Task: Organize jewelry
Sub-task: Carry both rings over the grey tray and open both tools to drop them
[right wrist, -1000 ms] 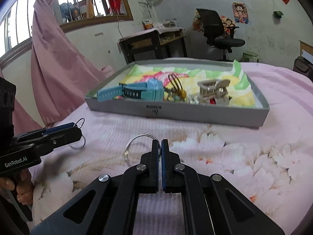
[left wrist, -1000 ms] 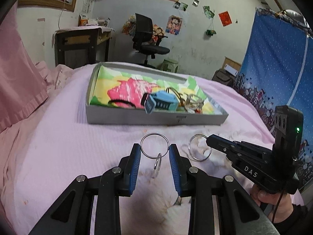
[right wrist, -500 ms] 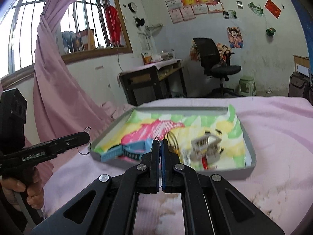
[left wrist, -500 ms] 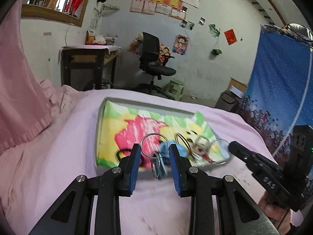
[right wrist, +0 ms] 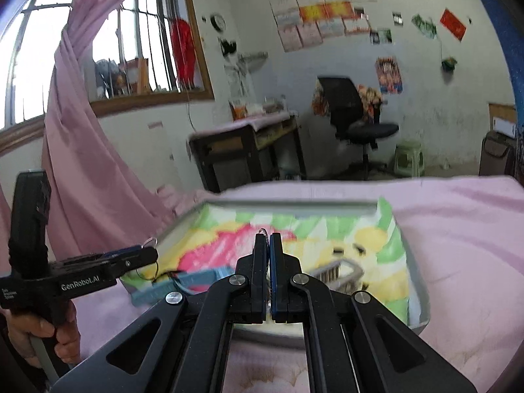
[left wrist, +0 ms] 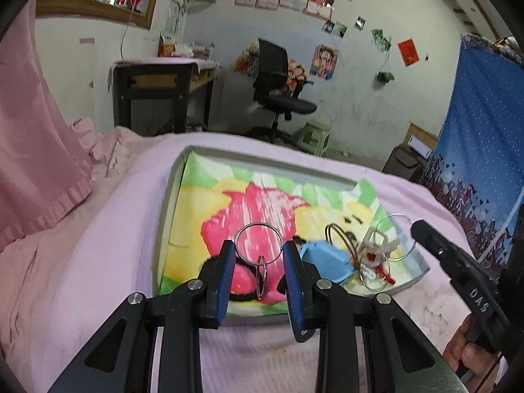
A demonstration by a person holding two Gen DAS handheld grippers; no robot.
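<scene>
My left gripper [left wrist: 258, 246] is shut on a large silver ring [left wrist: 258, 224], which spans its blue pads; a smaller ring [left wrist: 263, 275] dangles from it. It hovers over the near edge of a grey tray [left wrist: 170, 196] lined with a colourful picture. My right gripper [right wrist: 268, 240] is shut, and only a sliver of wire shows at its tips. In the left wrist view the right gripper [left wrist: 417, 228] pinches a second silver ring [left wrist: 394, 215] above the tray's right end. The left gripper [right wrist: 152, 255] appears at the left of the right wrist view.
In the tray lie a blue watch [left wrist: 324, 262], a clear hair clip [left wrist: 373, 252], gold hoops [left wrist: 337, 235] and a black hair tie [left wrist: 239, 296]. The tray rests on a pink bedspread [left wrist: 98, 262]. A pink curtain [right wrist: 82, 170] hangs left; desk and office chair [left wrist: 278, 91] stand behind.
Both grippers have lifted their rings off the bedspread and carried them forward, from in front of the tray to above it. Both stayed shut.
</scene>
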